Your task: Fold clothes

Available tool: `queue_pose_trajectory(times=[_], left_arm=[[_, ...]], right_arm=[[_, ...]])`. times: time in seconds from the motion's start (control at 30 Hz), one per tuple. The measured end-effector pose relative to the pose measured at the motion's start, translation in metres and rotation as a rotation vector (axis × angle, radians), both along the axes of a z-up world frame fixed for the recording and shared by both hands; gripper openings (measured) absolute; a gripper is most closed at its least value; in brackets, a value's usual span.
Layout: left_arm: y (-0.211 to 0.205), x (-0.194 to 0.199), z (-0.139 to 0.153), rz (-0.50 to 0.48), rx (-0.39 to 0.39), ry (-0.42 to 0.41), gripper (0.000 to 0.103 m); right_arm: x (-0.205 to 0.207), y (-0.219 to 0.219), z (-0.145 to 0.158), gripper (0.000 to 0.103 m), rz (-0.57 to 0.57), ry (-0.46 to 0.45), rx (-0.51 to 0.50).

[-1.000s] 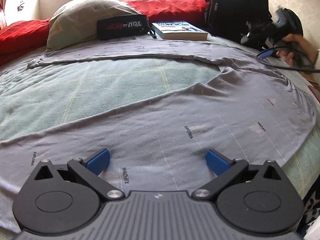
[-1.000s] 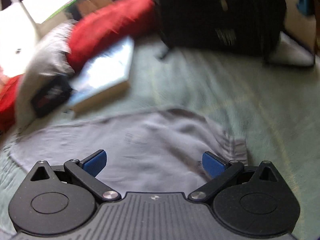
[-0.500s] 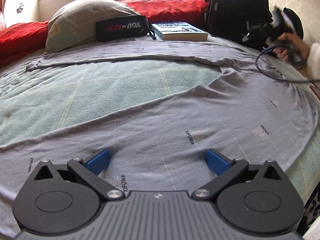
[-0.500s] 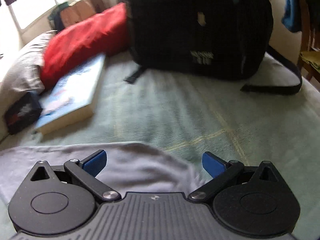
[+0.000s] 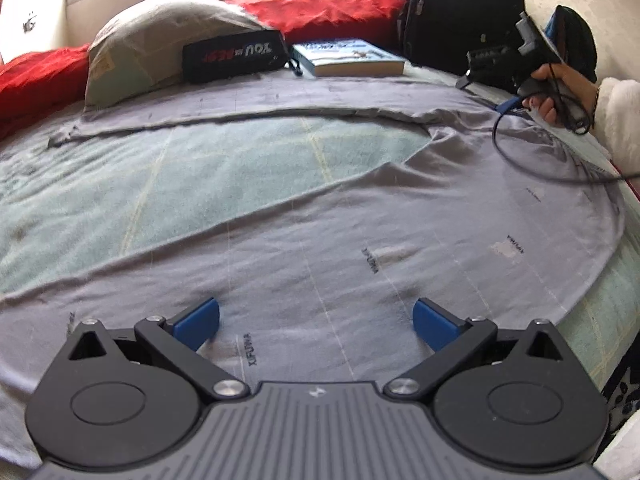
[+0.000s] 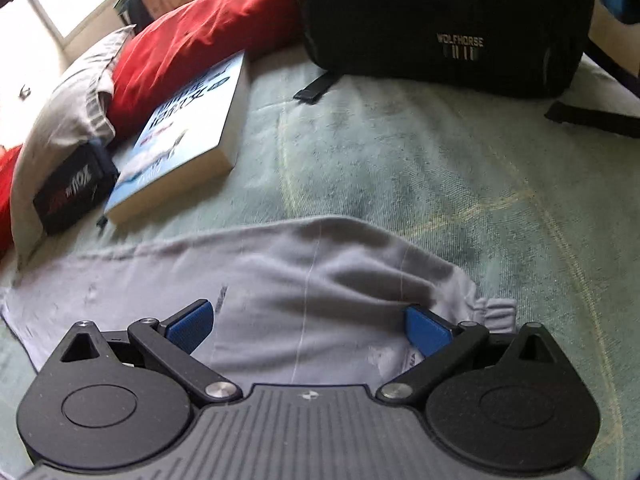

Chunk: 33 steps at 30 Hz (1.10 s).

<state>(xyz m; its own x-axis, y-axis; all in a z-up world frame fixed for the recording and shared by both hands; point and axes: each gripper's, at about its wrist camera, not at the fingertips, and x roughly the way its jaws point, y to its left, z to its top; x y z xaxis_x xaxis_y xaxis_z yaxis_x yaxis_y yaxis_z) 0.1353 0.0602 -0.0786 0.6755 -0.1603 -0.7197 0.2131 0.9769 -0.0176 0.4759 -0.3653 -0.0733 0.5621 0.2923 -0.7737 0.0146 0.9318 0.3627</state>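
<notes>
Since the earlier frame the right hand-held gripper (image 6: 306, 322) has swung back down from the backpack (image 6: 440, 20) to the far trouser leg, while the left hand-held gripper (image 5: 316, 320) has barely shifted. Grey trousers (image 5: 360, 232) lie spread flat on the bed (image 5: 200, 176), legs splayed in a V with bare blanket between them. Over the near leg, the left hand-held gripper hovers with fingers spread wide, holding nothing. At the far leg's gathered end, the right one is spread too, one blue pad (image 6: 426, 334) touching or just above the puckered cloth; which, I cannot tell. Risk, as I judge it: closing there may pinch only the top layer, or catch the blanket too, so the leg drags crooked. Its cable (image 5: 520, 156) trails over the cloth and could snag it. A book (image 6: 180, 136) and pouch (image 6: 72, 196) lie close beyond the leg.
</notes>
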Motion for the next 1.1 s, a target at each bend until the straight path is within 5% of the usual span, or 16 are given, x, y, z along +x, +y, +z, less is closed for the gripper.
queue_pose_trajectory(times=[0.17, 0.4, 0.57, 0.7, 0.9, 1.1], left_arm=[[0.0, -0.001, -0.001, -0.002, -0.008, -0.006, 0.102], [0.002, -0.003, -0.003, -0.008, -0.015, -0.014, 0.102], [0.002, -0.003, -0.003, -0.007, -0.016, -0.016, 0.102], [0.002, -0.005, -0.003, -0.01, -0.017, -0.02, 0.102], [0.003, -0.007, -0.003, -0.012, -0.02, -0.026, 0.102], [0.004, -0.008, -0.003, -0.014, -0.027, -0.027, 0.102]], right_arm=[[-0.017, 0.022, 0.027, 0.103, 0.091, 0.026, -0.029], [-0.037, 0.091, 0.021, 0.103, 0.318, 0.082, -0.067], [-0.013, 0.108, 0.003, 0.103, 0.289, 0.025, -0.15], [-0.009, 0.101, 0.016, 0.103, 0.221, 0.038, -0.095], [-0.055, 0.127, 0.036, 0.103, 0.367, 0.094, -0.029], [-0.064, 0.154, 0.011, 0.103, 0.433, 0.132, -0.046]])
